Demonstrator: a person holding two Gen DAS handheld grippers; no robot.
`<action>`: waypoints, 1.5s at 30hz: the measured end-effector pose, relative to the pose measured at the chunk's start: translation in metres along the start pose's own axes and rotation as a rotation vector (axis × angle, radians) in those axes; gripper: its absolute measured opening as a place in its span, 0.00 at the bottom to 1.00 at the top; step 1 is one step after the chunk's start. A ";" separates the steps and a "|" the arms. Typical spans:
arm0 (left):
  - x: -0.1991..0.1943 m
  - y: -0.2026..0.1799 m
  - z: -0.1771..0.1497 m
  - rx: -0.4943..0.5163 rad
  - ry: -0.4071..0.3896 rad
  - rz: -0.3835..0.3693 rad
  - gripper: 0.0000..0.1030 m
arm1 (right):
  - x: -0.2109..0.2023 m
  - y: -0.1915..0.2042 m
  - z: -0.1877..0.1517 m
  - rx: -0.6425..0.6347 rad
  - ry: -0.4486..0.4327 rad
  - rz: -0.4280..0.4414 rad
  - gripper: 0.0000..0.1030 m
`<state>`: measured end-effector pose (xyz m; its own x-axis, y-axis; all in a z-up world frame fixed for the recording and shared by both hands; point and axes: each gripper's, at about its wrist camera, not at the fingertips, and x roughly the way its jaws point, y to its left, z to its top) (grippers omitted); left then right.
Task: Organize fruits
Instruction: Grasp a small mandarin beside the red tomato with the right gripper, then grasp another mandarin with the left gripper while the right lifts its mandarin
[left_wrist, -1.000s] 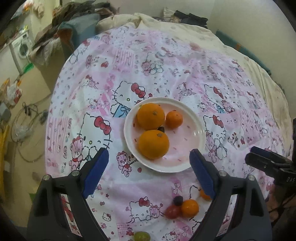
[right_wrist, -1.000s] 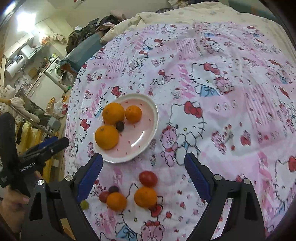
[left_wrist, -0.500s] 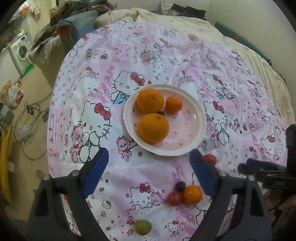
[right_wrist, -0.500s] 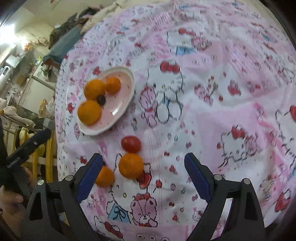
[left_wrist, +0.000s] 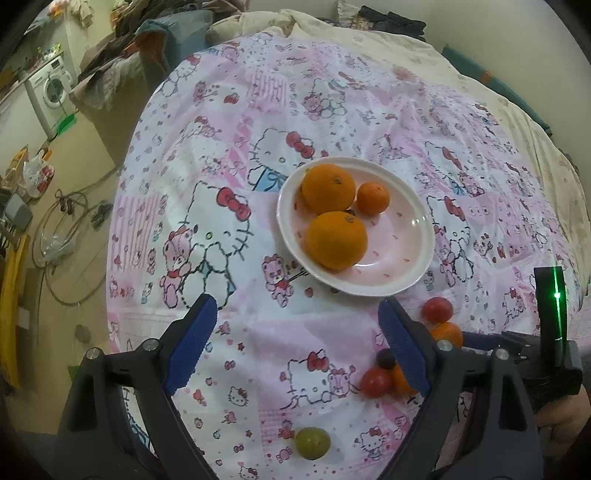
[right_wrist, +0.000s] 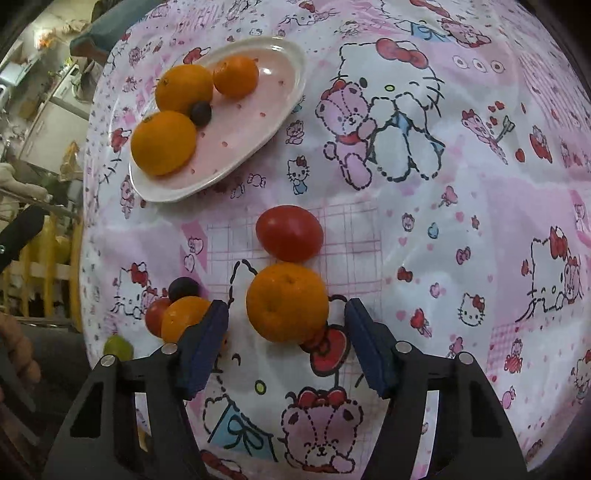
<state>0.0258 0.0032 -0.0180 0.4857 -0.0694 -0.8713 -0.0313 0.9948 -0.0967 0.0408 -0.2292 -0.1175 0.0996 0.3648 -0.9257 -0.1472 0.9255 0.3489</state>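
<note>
A pink plate (left_wrist: 410, 236) (right_wrist: 273, 66) on the Hello Kitty cloth holds two big oranges (left_wrist: 335, 239), a small orange (left_wrist: 373, 198) and a dark grape (right_wrist: 200, 113). Loose fruit lies on the cloth: a mandarin (right_wrist: 287, 302), a red tomato (right_wrist: 289, 233), another mandarin (right_wrist: 183, 318), a small tomato (right_wrist: 155, 316), a dark grape (right_wrist: 183, 287) and a green fruit (left_wrist: 312, 443). My right gripper (right_wrist: 286, 339) is open, its blue pads (right_wrist: 201, 347) close on either side of the near mandarin, not touching. My left gripper (left_wrist: 295, 343) is open and empty above the cloth.
The cloth covers a round table (left_wrist: 229, 258) whose left edge drops to a floor with cables (left_wrist: 55, 229) and a washing machine (left_wrist: 51, 92). Bedding and clothes (left_wrist: 332, 22) lie at the far side. The right gripper's body (left_wrist: 546, 354) shows at the left view's right edge.
My right gripper has moved down and forward onto the near mandarin and its jaws have narrowed around it. The left gripper has pulled back and shifted, so more loose fruit shows.
</note>
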 end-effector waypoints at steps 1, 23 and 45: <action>0.000 0.001 -0.001 -0.003 0.002 0.001 0.84 | 0.001 0.002 0.000 -0.010 -0.001 -0.018 0.56; 0.034 -0.084 -0.044 0.268 0.207 -0.155 0.84 | -0.053 -0.034 0.006 0.102 -0.141 0.064 0.44; 0.059 -0.128 -0.054 0.395 0.312 -0.141 0.31 | -0.070 -0.056 0.010 0.149 -0.189 0.102 0.44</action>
<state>0.0112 -0.1320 -0.0835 0.1757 -0.1640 -0.9707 0.3770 0.9221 -0.0876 0.0523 -0.3055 -0.0702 0.2757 0.4562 -0.8461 -0.0208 0.8828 0.4693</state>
